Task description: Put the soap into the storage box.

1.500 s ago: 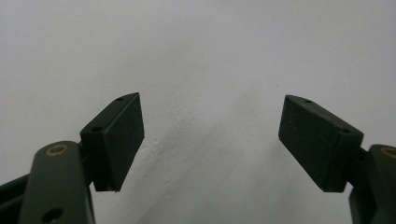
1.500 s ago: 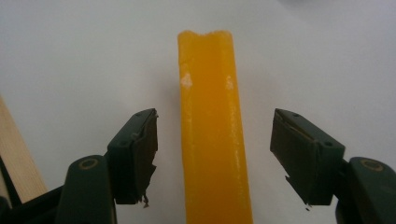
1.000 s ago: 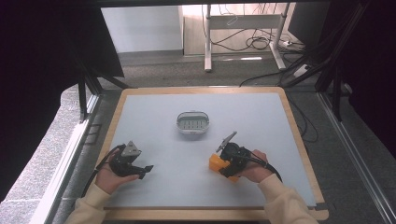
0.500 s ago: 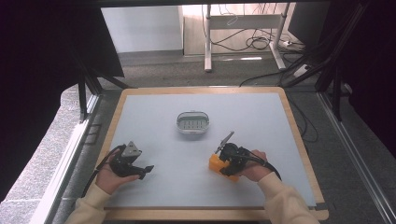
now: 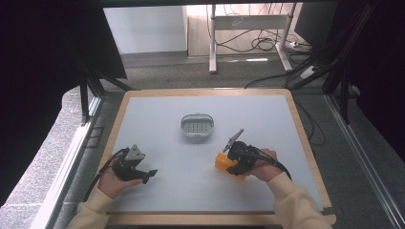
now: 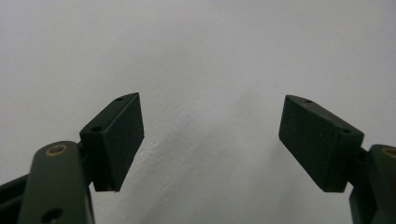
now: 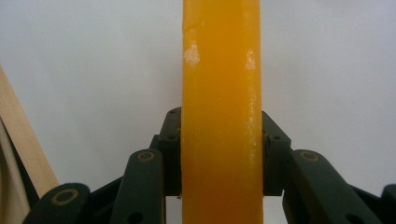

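An orange block [image 7: 221, 112] is gripped by the right tongs [image 5: 232, 163] near the front right part of the bench [image 5: 157, 119]. In the right gripper view the jaws have just been closing and are now pressed against both flat sides of the block, which stands on its narrow edge between them. The left tongs [image 6: 210, 135] are held wide open above the bare bench surface, with nothing between their pads [image 6: 122, 135]; in the high view they are seen at the front left, well apart from the block.

A small grey dish [image 5: 197, 125] with a slotted bottom is placed near the middle of the bench, apart from both tongs. It is judged that the block is meant to be carried there.

Some risks can be named. The block looks smooth and waxy, so it may slide downward between the pads when it is lifted. It is gripped only at its lower part, so it may turn in the grip. If it is released too high or off-centre, the light dish may be pushed away or tipped.
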The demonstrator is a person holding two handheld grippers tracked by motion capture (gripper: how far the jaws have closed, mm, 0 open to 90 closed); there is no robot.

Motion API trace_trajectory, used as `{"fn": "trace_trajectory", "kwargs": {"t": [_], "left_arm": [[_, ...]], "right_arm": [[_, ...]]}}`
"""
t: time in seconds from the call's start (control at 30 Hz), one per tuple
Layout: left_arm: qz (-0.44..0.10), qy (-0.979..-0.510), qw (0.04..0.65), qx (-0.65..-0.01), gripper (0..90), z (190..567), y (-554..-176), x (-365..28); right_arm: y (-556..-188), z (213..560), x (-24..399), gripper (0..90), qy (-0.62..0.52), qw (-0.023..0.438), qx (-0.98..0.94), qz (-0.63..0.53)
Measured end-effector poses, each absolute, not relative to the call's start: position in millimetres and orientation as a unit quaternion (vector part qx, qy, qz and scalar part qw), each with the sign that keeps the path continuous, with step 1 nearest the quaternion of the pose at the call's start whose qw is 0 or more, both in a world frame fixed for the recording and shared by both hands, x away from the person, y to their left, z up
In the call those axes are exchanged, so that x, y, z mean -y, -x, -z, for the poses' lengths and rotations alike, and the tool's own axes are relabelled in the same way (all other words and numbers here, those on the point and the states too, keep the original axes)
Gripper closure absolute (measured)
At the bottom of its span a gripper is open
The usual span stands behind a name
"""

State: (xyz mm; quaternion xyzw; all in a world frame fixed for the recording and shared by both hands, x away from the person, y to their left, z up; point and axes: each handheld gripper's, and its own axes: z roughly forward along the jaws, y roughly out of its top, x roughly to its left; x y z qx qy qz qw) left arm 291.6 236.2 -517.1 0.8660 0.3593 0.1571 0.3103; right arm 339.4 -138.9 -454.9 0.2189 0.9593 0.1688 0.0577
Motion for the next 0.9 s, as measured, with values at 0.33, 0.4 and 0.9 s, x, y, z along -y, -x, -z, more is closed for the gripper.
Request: {"fn": "trace_trajectory", "kwargs": {"t": [0.33,0.4,0.9], "left_arm": [[-0.157,-0.867,0.31,-0.358,22.1,517.3,-291.8,-236.0],[-0.157,-0.867,0.309,-0.358,22.2,517.3,-291.9,-236.1],[-0.157,-0.868,0.307,-0.358,22.1,517.8,-292.2,-235.9]], "right_arm": [[-345.0,448.7,142.3,61.6,-0.21,0.063,-0.959,-0.179],[-346.8,448.1,142.4,61.6,-0.211,0.063,-0.958,-0.182],[-355.1,430.4,138.4,61.7,-0.194,0.076,-0.957,-0.201]]}}
